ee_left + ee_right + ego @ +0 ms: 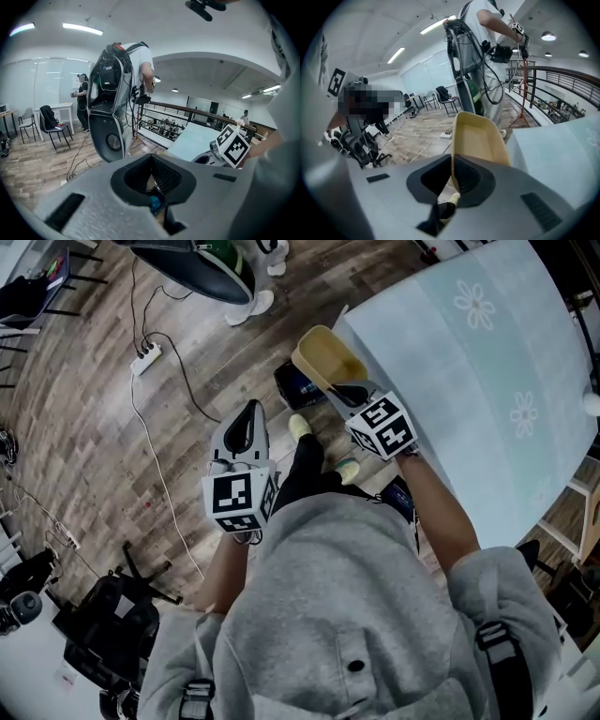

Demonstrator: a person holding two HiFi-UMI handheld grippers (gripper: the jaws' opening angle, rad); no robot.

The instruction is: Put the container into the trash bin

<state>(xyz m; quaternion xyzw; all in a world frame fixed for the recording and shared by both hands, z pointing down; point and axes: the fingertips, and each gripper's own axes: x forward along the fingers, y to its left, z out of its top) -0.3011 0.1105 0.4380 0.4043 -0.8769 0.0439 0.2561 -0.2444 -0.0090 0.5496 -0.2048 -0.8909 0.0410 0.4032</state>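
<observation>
A pale yellow container (328, 357) hangs over the floor just off the table's corner, with my right gripper (349, 390) shut on its near rim. In the right gripper view the container (478, 138) stands up from my right gripper (453, 176), one wall pinched between the jaws. Directly below it on the floor sits a dark bin (298, 385) with something blue inside. My left gripper (248, 423) hovers lower left of the bin, jaws together and holding nothing. In the left gripper view, my left gripper (152, 187) shows a bit of blue behind its jaws.
A table with a pale blue flowered cloth (469, 381) fills the right side. A power strip (145, 357) and its cables run over the wooden floor at left. A black office chair (103, 624) stands at lower left. Another person with a backpack rig (112, 93) stands ahead.
</observation>
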